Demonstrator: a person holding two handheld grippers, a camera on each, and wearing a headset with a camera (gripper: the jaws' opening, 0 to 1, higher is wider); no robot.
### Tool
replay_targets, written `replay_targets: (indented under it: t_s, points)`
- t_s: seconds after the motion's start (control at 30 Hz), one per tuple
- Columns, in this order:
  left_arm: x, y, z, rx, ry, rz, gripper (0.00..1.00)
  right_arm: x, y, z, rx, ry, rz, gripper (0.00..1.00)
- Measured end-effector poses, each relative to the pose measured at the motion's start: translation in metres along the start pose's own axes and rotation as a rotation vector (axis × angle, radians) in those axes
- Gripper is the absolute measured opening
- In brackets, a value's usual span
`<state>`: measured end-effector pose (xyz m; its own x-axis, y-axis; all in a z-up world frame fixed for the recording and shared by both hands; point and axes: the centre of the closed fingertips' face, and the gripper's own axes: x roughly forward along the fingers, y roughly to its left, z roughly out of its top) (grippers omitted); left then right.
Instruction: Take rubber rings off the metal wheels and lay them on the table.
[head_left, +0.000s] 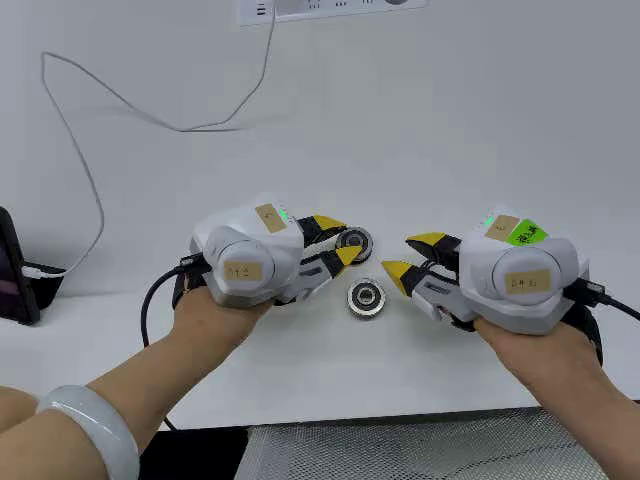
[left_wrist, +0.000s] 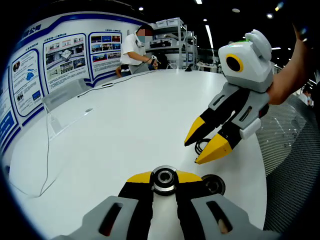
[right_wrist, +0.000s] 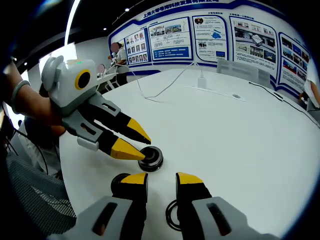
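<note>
Rubber ring (right_wrist: 169, 215), a loose one, lies flat on the counter (head_left: 300, 360) between the parted jaws of the right tool (head_left: 412, 256), which is open and carries nothing. There it could be snagged or dragged along if that tool is slid forward without being lifted. A wheel (right_wrist: 151, 159) is clamped between the yellow tips of the left tool (head_left: 341, 240), low over the counter. The pinch is taken across smooth, round metal, so the wheel could be squeezed out sideways once a ring on it is pulled. A stretched ring could also be let go suddenly and flung away. A second wheel (head_left: 366, 296) rests free on the counter between the two tools, where it could be knocked and set rolling by either one.

The loose ring is seen as a thin, plain black loop, limp and slightly out of round. The outer band of the clamped wheel looks dark, so a ring is judged to be seated on it, though this cannot be told for certain. The rim of the second wheel reads brighter in the head view.
</note>
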<state>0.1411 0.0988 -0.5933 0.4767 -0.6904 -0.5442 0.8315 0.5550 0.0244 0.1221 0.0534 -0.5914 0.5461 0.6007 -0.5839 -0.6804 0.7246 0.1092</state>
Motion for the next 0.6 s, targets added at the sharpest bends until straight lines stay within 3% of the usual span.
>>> replay_targets:
  t_s: [0.13,0.33,0.6]
  points:
    - [0.003,0.0,-0.002,0.008,0.014,-0.007,0.16,0.001,-0.001,0.001,0.038,-0.008,0.007,0.21]
    - [0.006,0.001,-0.006,0.015,0.033,-0.013,0.15,0.002,-0.001,0.004,0.163,-0.035,0.022,0.2]
    - [0.007,-0.001,-0.009,0.023,0.046,-0.028,0.14,0.007,-0.007,0.011,0.485,-0.097,0.057,0.18]
